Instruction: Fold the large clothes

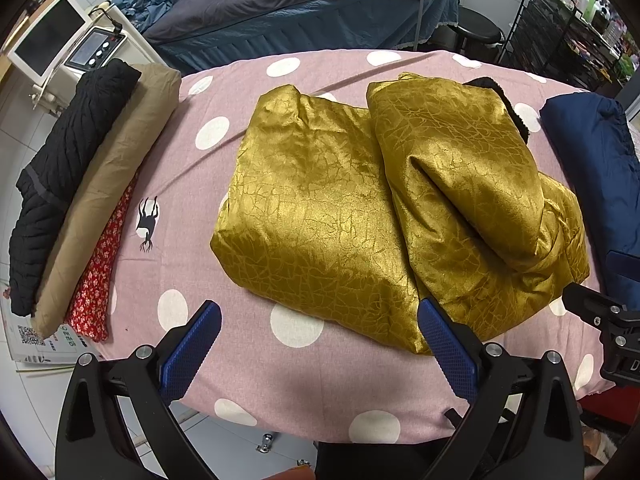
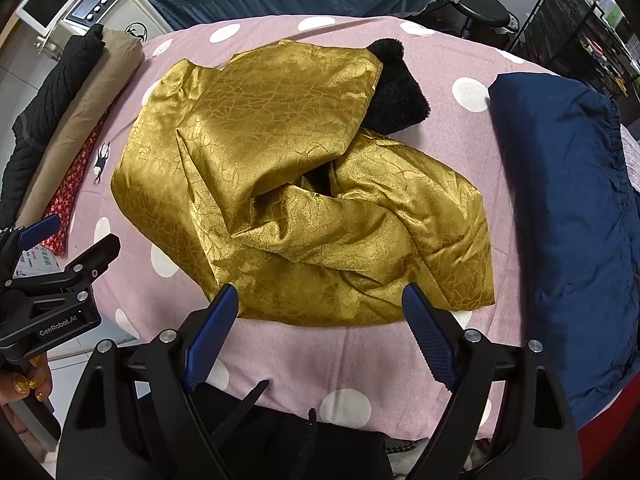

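Note:
A shiny gold jacket [image 1: 360,200] lies partly folded on the pink polka-dot table cover [image 1: 248,360], its right side and sleeve laid over the body. It also shows in the right wrist view [image 2: 300,184], with a black fleece collar [image 2: 396,88] sticking out at the far side. My left gripper [image 1: 320,320] is open and empty, above the table's near edge just before the jacket's hem. My right gripper [image 2: 320,304] is open and empty, its fingertips at the jacket's near hem. The right gripper shows in the left wrist view [image 1: 600,316] at the right edge.
A stack of folded clothes, black [image 1: 68,176], tan [image 1: 108,196] and red floral [image 1: 100,272], lies along the table's left edge. A folded navy garment [image 2: 568,208] lies at the right. A bed, a white machine, a black stool and a wire rack stand behind.

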Demonstrator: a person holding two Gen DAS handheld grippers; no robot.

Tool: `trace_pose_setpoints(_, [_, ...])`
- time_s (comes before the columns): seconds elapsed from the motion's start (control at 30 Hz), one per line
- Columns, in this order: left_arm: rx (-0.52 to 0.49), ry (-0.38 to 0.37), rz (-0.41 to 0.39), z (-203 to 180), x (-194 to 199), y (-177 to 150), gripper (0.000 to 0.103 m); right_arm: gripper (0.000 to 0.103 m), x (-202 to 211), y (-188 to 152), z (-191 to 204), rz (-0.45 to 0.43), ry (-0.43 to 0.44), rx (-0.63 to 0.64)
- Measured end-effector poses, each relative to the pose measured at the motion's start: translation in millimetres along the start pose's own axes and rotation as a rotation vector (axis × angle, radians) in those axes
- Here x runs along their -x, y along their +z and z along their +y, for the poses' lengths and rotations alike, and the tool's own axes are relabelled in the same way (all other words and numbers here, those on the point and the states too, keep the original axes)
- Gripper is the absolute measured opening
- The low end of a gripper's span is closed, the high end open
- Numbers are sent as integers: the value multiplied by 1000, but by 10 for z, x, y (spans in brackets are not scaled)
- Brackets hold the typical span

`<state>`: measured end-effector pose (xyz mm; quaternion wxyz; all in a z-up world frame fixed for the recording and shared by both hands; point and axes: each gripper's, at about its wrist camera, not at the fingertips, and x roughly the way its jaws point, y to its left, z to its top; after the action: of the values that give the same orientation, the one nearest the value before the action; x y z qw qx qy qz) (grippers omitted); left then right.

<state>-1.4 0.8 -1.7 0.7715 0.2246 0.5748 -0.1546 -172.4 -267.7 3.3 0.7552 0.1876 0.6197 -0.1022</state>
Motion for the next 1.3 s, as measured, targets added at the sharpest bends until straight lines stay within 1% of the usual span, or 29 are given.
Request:
trace_pose_setpoints(0.3, [-4,1,6,9,-27,-39,96,83,-10,1,1,4,-2,-1])
trace_pose_setpoints(1.3, [-13,7,14,-2,-41,-17,96,83,-46,2,23,16,-9,9])
